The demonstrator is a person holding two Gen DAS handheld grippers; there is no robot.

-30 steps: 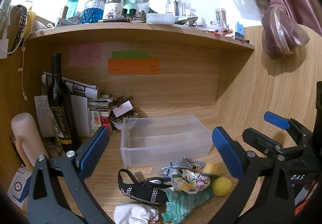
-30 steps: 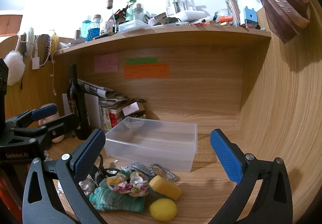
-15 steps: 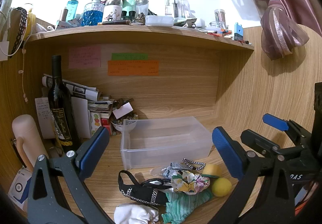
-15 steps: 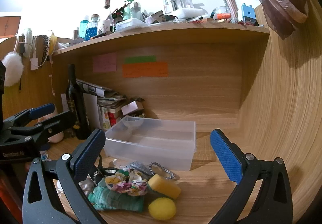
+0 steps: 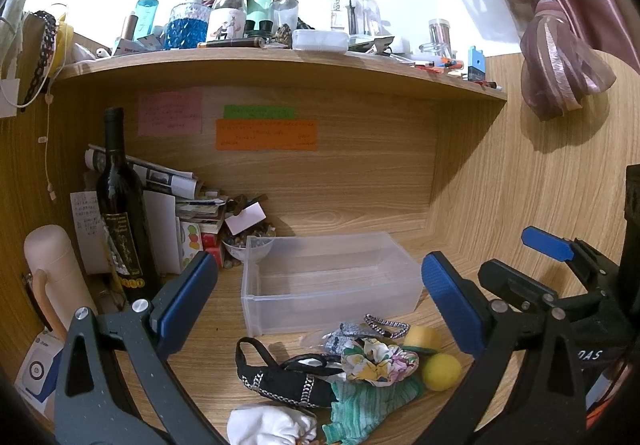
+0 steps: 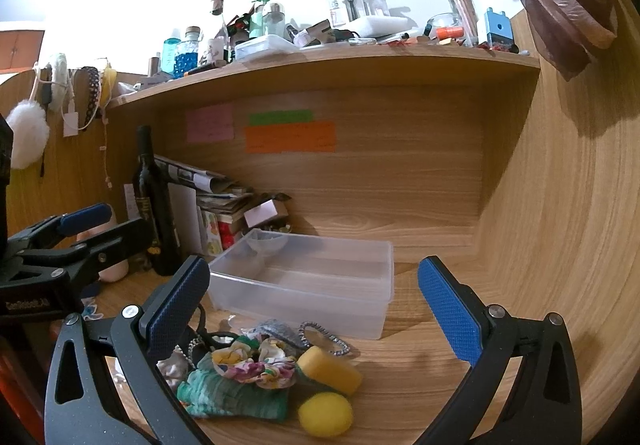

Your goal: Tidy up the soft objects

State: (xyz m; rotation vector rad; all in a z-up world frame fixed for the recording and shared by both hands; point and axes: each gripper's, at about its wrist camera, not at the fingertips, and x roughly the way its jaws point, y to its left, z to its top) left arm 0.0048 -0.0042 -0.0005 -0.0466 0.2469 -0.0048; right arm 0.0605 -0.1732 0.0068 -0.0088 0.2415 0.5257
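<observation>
Soft objects, a floral fabric scrunchie (image 5: pixel 378 361), green knitted cloth (image 5: pixel 366 405) and yellow foam ball (image 5: pixel 441 372), lie heaped on the worktop just before the empty clear plastic bin (image 5: pixel 328 277), barely shifted in view over the last second, both grippers' fingers spread, nothing gripped yet

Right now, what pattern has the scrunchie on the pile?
The scrunchie has a floral print, yellow, pink and green on white; clearest in the left wrist view.
</observation>
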